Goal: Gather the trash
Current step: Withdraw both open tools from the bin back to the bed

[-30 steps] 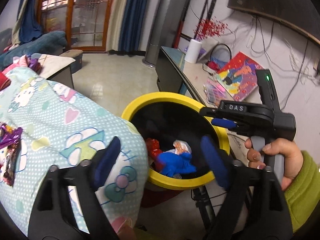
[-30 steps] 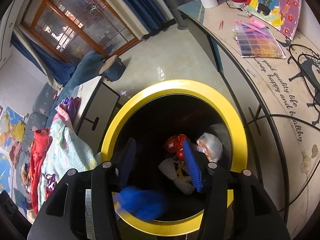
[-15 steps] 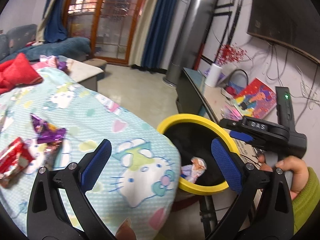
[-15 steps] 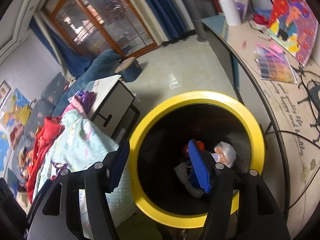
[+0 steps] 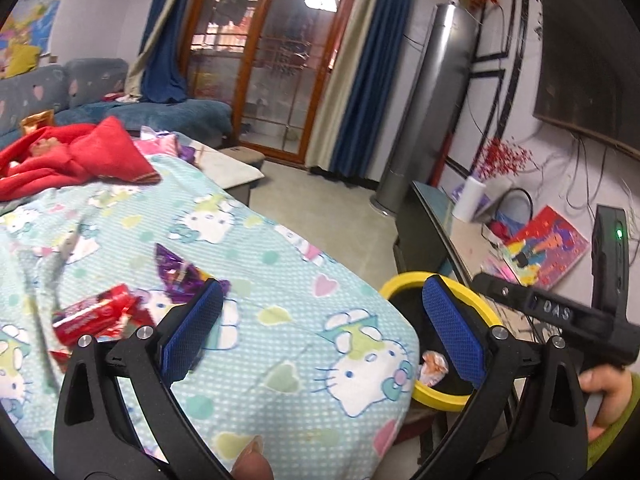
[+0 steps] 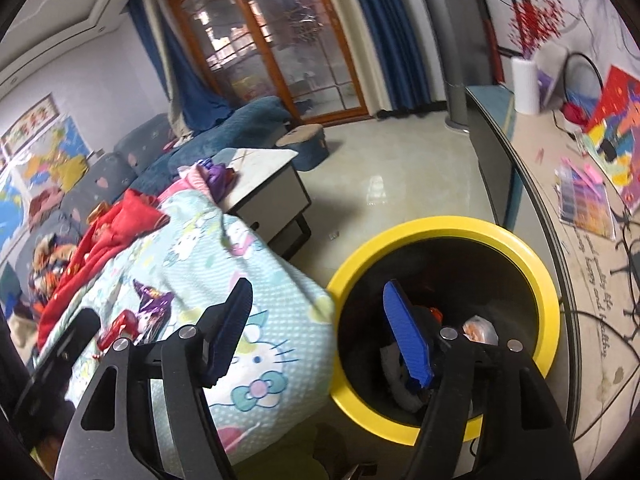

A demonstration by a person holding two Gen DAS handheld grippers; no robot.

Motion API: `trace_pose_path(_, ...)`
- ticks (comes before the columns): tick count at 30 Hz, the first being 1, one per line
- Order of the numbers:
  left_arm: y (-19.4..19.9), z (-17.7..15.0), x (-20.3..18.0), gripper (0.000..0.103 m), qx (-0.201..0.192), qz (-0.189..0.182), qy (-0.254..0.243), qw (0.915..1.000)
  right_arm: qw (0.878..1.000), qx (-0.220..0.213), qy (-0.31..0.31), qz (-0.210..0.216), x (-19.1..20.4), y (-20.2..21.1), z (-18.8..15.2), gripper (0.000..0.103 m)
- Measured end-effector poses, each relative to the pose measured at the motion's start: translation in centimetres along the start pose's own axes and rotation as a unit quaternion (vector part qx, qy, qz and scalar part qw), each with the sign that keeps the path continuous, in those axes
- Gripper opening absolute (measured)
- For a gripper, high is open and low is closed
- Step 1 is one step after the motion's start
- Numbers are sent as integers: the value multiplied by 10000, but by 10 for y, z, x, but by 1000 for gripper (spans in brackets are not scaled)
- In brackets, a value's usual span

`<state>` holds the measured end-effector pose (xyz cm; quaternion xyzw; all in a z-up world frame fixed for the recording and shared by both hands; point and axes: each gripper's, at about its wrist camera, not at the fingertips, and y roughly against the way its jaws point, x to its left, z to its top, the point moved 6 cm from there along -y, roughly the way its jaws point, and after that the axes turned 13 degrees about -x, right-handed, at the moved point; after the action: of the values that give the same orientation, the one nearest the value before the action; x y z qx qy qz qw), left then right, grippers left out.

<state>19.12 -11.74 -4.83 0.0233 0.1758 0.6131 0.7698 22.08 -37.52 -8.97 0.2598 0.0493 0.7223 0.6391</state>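
A yellow-rimmed black bin (image 5: 404, 280) (image 6: 440, 228) stands beside a bed with a cartoon-cat blanket (image 5: 280, 312) (image 6: 192, 264). In the bin lie a crumpled pale bag (image 6: 480, 328) and other scraps. On the blanket lie a red wrapper (image 5: 96, 312) (image 6: 120, 328) and a purple wrapper (image 5: 180, 272) (image 6: 154, 300). My left gripper (image 5: 320, 328) hangs open and empty over the blanket's edge, right of the wrappers. The jaws of my right gripper (image 6: 320, 332) are opening with nothing between them, one finger over the bin and one over the blanket.
A long counter (image 6: 560, 220) runs right of the bin with a paper roll (image 6: 526, 84), a colourful picture (image 5: 548, 244) and cables. A red cloth (image 5: 68, 156) lies at the blanket's far end. Beyond stand a low table (image 6: 264, 184), a stool (image 6: 304, 140) and a sofa (image 5: 160, 116).
Both grippers rose and swung from over the bin toward the blanket. Blue trash that was falling by the right gripper is gone from its jaws. Both sets of jaws stand wider.
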Motion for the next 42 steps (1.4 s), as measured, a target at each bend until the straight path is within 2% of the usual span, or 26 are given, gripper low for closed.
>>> trace_pose_path(7,10,8,25,92,-129,236,160,9995,9991,-15,365,209,31,2,-7,70)
trace_pose_path(29,49,25,107,92,-466,1000,627,9919,9902,209,1052,896,122,-6,-26,72)
trace_pose_path(35,61,21,143,92,-342,1402,791,9864,9846,422,1269,1125,153,-19,-41,72)
trace_pose_path(40,71,15,172,92,-219,1657,909,9817,9789,765,1364,1313,179,-39,-60,72)
trace_pose_path(42,74,9,184,91,-109,1741,956,9800,9768,876,1428,1334,188,-49,-67,68)
